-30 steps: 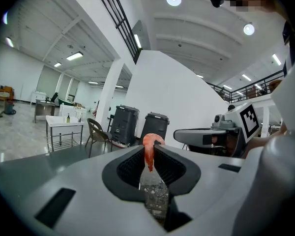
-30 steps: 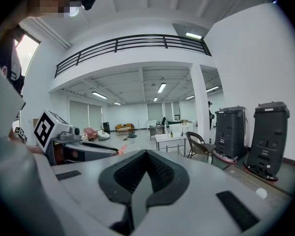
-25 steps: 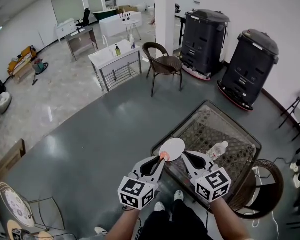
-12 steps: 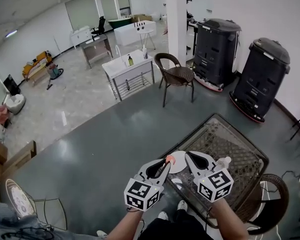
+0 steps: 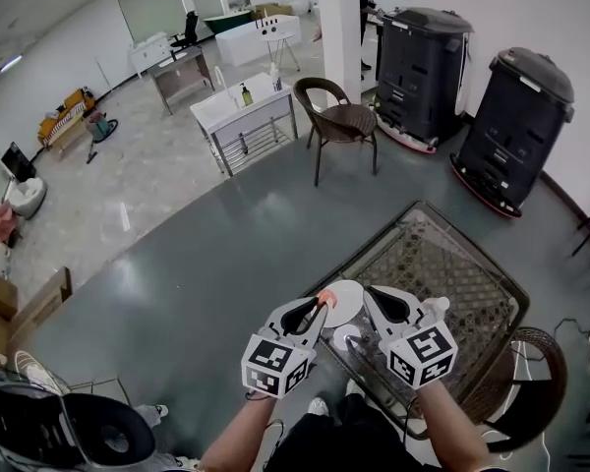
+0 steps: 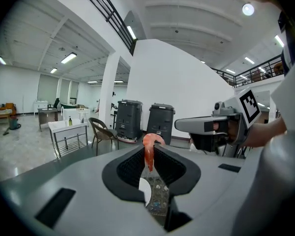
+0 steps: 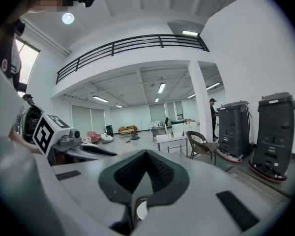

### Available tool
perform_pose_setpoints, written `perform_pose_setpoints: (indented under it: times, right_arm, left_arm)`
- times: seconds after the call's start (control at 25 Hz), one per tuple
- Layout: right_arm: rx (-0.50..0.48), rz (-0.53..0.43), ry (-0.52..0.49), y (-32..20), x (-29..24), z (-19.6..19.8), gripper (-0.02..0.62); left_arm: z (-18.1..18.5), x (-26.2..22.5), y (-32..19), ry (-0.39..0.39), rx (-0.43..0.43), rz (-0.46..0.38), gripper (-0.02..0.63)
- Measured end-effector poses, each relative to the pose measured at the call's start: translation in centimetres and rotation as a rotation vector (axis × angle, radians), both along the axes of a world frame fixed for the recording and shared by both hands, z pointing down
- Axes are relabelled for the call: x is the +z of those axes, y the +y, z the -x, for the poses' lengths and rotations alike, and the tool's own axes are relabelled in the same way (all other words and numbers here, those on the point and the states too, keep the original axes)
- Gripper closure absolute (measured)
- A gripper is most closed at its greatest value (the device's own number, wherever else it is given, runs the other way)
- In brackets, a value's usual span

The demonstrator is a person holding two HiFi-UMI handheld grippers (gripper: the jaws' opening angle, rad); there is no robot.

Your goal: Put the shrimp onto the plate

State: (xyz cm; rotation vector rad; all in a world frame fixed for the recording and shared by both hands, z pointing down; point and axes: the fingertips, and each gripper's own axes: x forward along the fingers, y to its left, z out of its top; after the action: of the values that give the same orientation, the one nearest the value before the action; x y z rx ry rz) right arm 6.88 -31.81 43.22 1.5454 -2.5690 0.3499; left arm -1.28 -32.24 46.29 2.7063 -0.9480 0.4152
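My left gripper (image 5: 322,306) is pinching one orange-pink shrimp (image 6: 148,154) by one round white plate (image 5: 351,301). My right gripper (image 5: 371,294) is sitting closed, gripping nothing.

Grey left tongs (image 5: 321,303) and right tongs (image 5: 367,294), black ribbed pads (image 6: 125,171), marker cubes (image 5: 275,367) (black-and-white squares), seemingly dark trousers (image 5: 354,441)
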Motion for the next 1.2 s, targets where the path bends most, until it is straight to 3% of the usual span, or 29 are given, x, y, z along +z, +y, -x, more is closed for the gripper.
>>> perform_pose_setpoints:
  times: [0.36, 0.92, 1.2]
  right_arm:
    - [0.001, 0.125, 0.017, -0.2, 5.9, -1.0, 0.589]
    - [-0.013, 0.246, 0.076, -1.3, 12.7, -1.3, 0.589]
    - [-0.006, 0.3, 0.095, -0.7, 15.0, -2.1, 0.589]
  left_arm:
    - [-2.2, 7.6, -1.0, -0.146, 0.054, 0.065, 0.543]
    - [-3.2, 22.4, -3.7, -0.392, 0.13, 0.227, 0.541]
    - [-4.4, 26.9, -5.3, -0.486, 0.166, 0.258, 0.541]
